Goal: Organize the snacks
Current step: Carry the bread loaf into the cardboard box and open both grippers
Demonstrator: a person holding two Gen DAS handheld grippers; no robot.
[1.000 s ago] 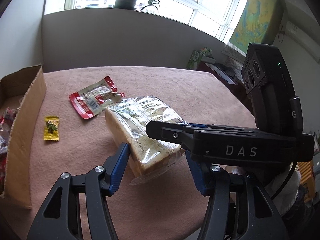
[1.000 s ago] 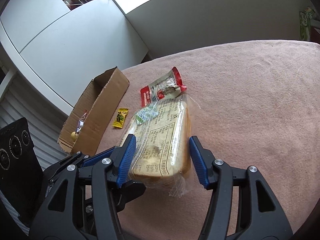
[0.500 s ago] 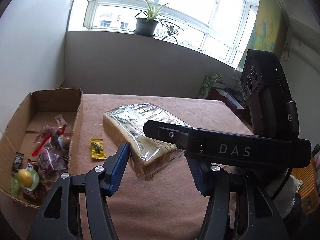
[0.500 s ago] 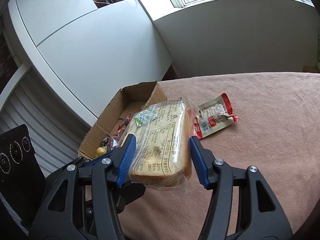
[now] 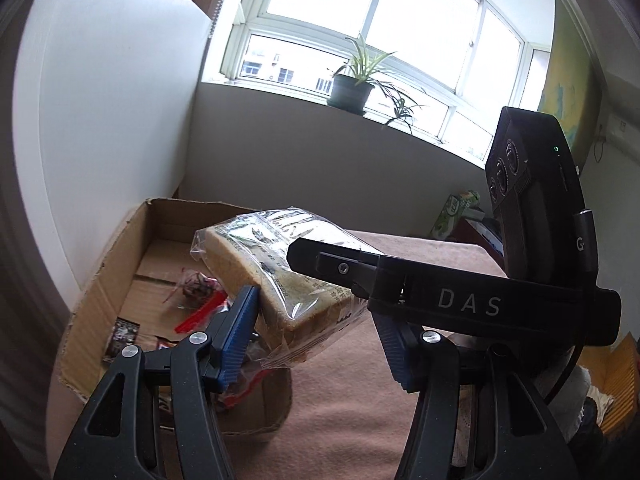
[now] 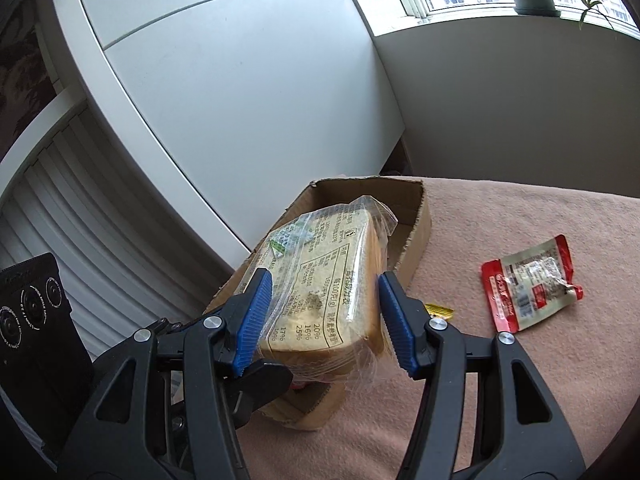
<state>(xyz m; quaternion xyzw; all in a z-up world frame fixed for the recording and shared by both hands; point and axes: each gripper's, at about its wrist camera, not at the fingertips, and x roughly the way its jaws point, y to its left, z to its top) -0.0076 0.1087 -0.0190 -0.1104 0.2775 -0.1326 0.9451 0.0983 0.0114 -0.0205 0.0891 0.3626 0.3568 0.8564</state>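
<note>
A bagged loaf of sliced bread (image 6: 320, 288) is held in the air above the cardboard box (image 6: 416, 236). My right gripper (image 6: 326, 318) is shut on its sides, and my left gripper (image 5: 316, 336) is shut on it too; the loaf also shows in the left wrist view (image 5: 276, 268). The box (image 5: 100, 280) holds several small snack packets (image 5: 196, 288). A red and white snack pouch (image 6: 530, 284) and a small yellow candy (image 6: 438, 310) lie on the pink tablecloth (image 6: 520, 380) right of the box.
The box sits at the table's left edge beside a white cabinet (image 6: 240, 100). A grey wall and a windowsill with a potted plant (image 5: 352, 88) lie beyond. A green box (image 5: 456, 212) stands past the table's far right corner.
Both grippers have lifted the loaf off the table and carried it left, from beside the pouch to above the box. The grip has not changed.
</note>
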